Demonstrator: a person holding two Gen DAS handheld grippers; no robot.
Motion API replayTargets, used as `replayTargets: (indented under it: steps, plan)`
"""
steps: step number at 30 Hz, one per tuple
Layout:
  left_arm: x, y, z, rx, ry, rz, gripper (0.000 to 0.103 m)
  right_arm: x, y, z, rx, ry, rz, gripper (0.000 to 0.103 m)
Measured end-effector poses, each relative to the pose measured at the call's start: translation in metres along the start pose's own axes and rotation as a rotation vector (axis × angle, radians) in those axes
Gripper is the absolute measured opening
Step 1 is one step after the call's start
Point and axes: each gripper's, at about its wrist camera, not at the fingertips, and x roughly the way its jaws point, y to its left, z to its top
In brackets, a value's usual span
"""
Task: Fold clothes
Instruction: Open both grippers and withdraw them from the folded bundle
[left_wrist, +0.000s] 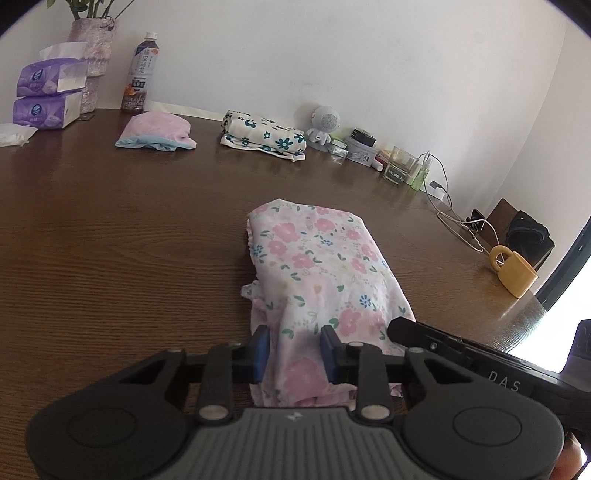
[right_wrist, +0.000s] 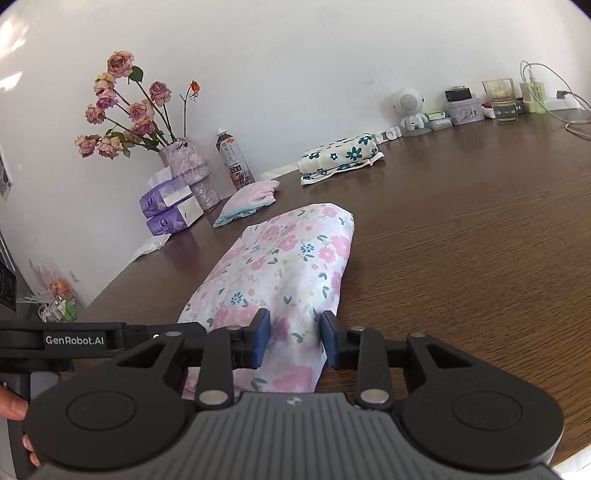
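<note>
Left wrist view. Item: pink floral garment (left_wrist: 317, 266), a folded oblong bundle on the brown bench (left_wrist: 110, 258). Long axis runs straight away from my left claw (left_wrist: 294, 350), slightly rightward. Near end lies between the blue pads (left_wrist: 262, 350), which stand apart with cloth bulging through; I judge them bracketing it, not pinching. Left edge shows a loose frill (left_wrist: 255, 291) poking out. The right claw (left_wrist: 424, 334) reaches the same near end from the right.

Right wrist view. Same garment (right_wrist: 291, 258), long axis leading away and leftward from my right claw (right_wrist: 295, 339). Pads (right_wrist: 328, 339) apart, cloth between them, no clamp evident. Both claws sit equally near the near end. Top face smooth, far end rounded.

Folded cream floral garment (right_wrist: 340, 155) and pink cloth (right_wrist: 251, 199) lie well apart, near the wall.
</note>
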Motion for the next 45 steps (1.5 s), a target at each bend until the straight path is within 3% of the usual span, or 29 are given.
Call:
replayTargets:
  steps: [1, 3, 6, 9, 10, 13, 17, 20, 23, 25, 27, 29, 30, 33, 35, 36, 39, 41, 42, 43, 45]
  plan:
    - [0.000, 0.001, 0.001, -0.004, -0.003, -0.002, 0.044, 0.000, 0.000, 0.001, -0.001, 0.002, 0.003, 0.032]
    - [0.000, 0.003, 0.004, -0.011, -0.009, -0.005, 0.052, -0.003, -0.005, 0.006, 0.030, -0.005, 0.030, 0.040]
    - [0.002, 0.006, 0.008, -0.019, -0.015, -0.011, 0.052, -0.003, -0.012, 0.018, 0.082, -0.021, 0.051, 0.040]
    - [0.009, 0.008, 0.010, -0.016, -0.007, -0.014, 0.046, 0.004, -0.016, 0.026, 0.099, -0.020, 0.039, 0.040]
    - [0.012, 0.009, 0.010, -0.015, -0.005, -0.016, 0.035, 0.007, -0.015, 0.027, 0.098, -0.012, 0.036, 0.040]
    - [0.019, 0.011, 0.012, -0.012, 0.002, -0.019, 0.022, 0.016, -0.012, 0.026, 0.078, 0.001, 0.022, 0.038]
    - [0.019, 0.015, 0.014, -0.025, 0.002, -0.046, 0.022, 0.019, -0.010, 0.023, 0.066, 0.014, 0.028, 0.031]
    - [0.020, 0.019, 0.020, -0.065, 0.001, -0.044, 0.044, 0.018, -0.016, 0.026, 0.096, 0.012, 0.050, 0.034]
    - [0.029, 0.025, 0.026, -0.092, 0.003, -0.039, 0.048, 0.021, -0.025, 0.032, 0.125, -0.001, 0.043, 0.037]
    - [0.036, 0.030, 0.029, -0.102, 0.017, -0.048, 0.042, 0.026, -0.027, 0.035, 0.137, 0.003, 0.041, 0.037]
    - [0.040, 0.031, 0.029, -0.077, 0.029, -0.062, 0.027, 0.032, -0.026, 0.036, 0.134, 0.012, 0.042, 0.037]
    - [0.040, 0.028, 0.029, -0.049, 0.031, -0.069, 0.027, 0.035, -0.024, 0.035, 0.123, 0.022, 0.042, 0.036]
    - [0.039, 0.028, 0.031, -0.047, 0.030, -0.072, 0.029, 0.035, -0.023, 0.035, 0.119, 0.024, 0.041, 0.035]
    - [0.040, 0.029, 0.039, -0.047, 0.011, -0.059, 0.052, 0.036, -0.027, 0.038, 0.137, 0.032, 0.055, 0.036]
    - [0.044, 0.029, 0.043, -0.027, -0.002, -0.019, 0.053, 0.037, -0.032, 0.043, 0.160, 0.033, 0.066, 0.042]
    - [0.048, 0.030, 0.045, -0.025, 0.003, -0.014, 0.049, 0.039, -0.032, 0.045, 0.159, 0.033, 0.060, 0.042]
    - [0.055, 0.032, 0.045, -0.010, 0.040, -0.064, 0.019, 0.045, -0.033, 0.049, 0.153, 0.040, 0.049, 0.042]
    - [0.055, 0.030, 0.047, 0.018, 0.029, -0.064, 0.020, 0.049, -0.032, 0.048, 0.148, 0.054, 0.049, 0.033]
    - [0.055, 0.030, 0.050, 0.018, 0.022, -0.060, 0.026, 0.051, -0.032, 0.048, 0.145, 0.061, 0.049, 0.030]
    - [0.057, 0.031, 0.054, 0.000, 0.019, -0.056, 0.042, 0.052, -0.032, 0.048, 0.143, 0.067, 0.049, 0.030]
    - [0.061, 0.036, 0.060, -0.044, 0.014, -0.048, 0.057, 0.053, -0.034, 0.053, 0.156, 0.065, 0.059, 0.032]
